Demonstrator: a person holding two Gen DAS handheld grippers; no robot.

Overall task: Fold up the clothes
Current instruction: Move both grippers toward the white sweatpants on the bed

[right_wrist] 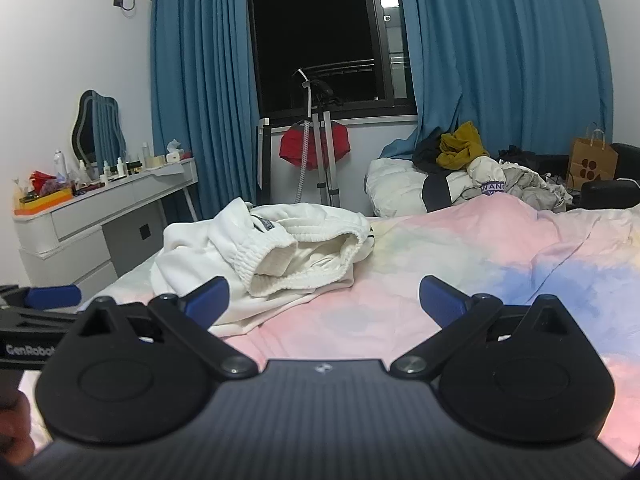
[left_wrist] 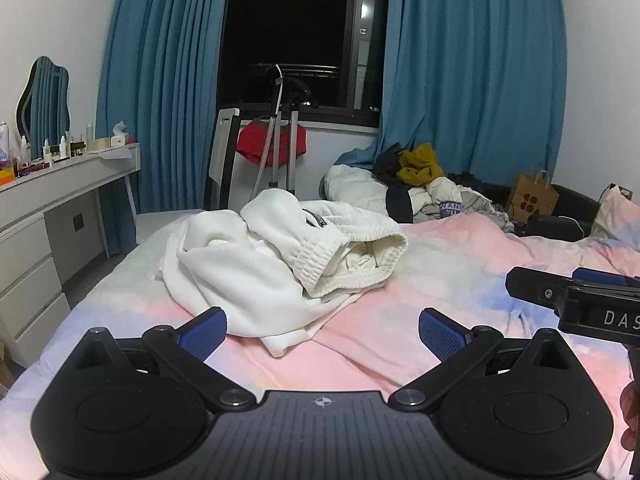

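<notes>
white fleece garment lies crumpled on the bed, just beyond the left hand-held gripper and right hand-held gripper, both spread wide and empty; risk: pinching bunched layers or the bed cover beneath, causing a skewed fold.

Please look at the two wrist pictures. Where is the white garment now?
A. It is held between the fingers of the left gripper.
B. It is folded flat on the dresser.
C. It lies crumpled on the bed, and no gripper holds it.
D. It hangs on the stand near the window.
C: the white garment lies bunched on the pastel bed cover, while the left gripper and the right gripper are both open and empty.
</notes>
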